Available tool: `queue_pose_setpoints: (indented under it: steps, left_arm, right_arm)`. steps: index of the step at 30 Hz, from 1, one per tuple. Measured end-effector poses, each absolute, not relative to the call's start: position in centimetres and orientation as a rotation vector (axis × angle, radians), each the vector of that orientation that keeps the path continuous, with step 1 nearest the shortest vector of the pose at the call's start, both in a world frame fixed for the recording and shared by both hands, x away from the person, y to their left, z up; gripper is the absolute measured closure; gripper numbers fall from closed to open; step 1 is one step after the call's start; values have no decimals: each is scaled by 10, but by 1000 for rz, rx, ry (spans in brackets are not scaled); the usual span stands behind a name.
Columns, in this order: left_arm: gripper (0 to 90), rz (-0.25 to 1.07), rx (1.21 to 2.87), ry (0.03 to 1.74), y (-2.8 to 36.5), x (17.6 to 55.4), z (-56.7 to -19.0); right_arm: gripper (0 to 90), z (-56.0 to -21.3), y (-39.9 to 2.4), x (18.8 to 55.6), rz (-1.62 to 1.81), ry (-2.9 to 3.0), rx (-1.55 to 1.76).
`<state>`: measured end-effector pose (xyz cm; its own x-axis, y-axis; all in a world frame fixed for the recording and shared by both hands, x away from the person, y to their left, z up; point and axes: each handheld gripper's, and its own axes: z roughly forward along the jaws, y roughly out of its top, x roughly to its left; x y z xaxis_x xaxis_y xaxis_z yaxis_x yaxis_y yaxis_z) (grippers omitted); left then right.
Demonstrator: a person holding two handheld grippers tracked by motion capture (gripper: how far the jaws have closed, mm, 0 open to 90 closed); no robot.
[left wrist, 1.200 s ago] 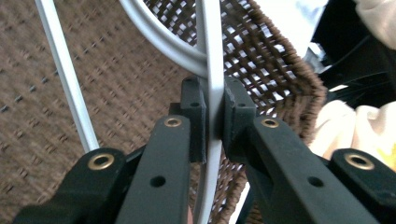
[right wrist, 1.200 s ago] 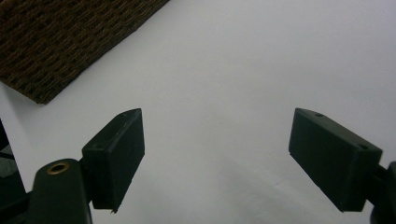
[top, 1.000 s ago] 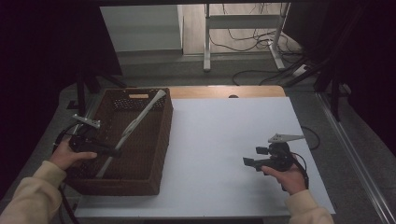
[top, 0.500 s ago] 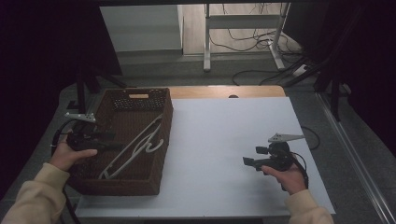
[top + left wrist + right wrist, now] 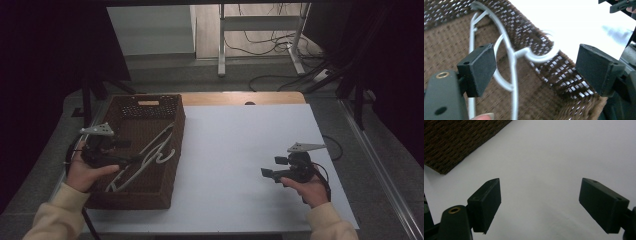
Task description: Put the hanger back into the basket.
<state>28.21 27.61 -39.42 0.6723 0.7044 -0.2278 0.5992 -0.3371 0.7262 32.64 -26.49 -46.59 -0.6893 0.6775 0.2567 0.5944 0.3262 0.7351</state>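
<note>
Inside the brown basket lies the white hanger, just beyond your left gripper, whose jaws have just been opening and stand wide, nothing pressed between them. Well right of the basket, your right gripper hovers over the white table, jaws wide and empty.

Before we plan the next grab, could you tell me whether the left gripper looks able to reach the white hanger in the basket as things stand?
Probably yes. The left gripper is open just above the hanger, which lies uncovered in the open-topped basket, with nothing between them.

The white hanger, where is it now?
In the high view, the white hanger lies inside the brown basket at the table's left side, beside the open left gripper.
</note>
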Motion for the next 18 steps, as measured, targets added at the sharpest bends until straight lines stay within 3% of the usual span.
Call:
queue_pose_setpoints:
  steps: [9, 13, 18]
  left_arm:
    - [166, 202, 2065, 970, 225, 267, -395]
    - [166, 167, 2030, 973, 215, 265, -404]
    - [167, 213, 2050, 1011, 212, 263, -410]
  right_arm:
    - [179, -458, -274, 322, 1340, 2421, 1197]
    - [179, -452, -278, 319, 1377, 2382, 1188]
    - [178, -445, -285, 316, 1377, 2344, 1167]
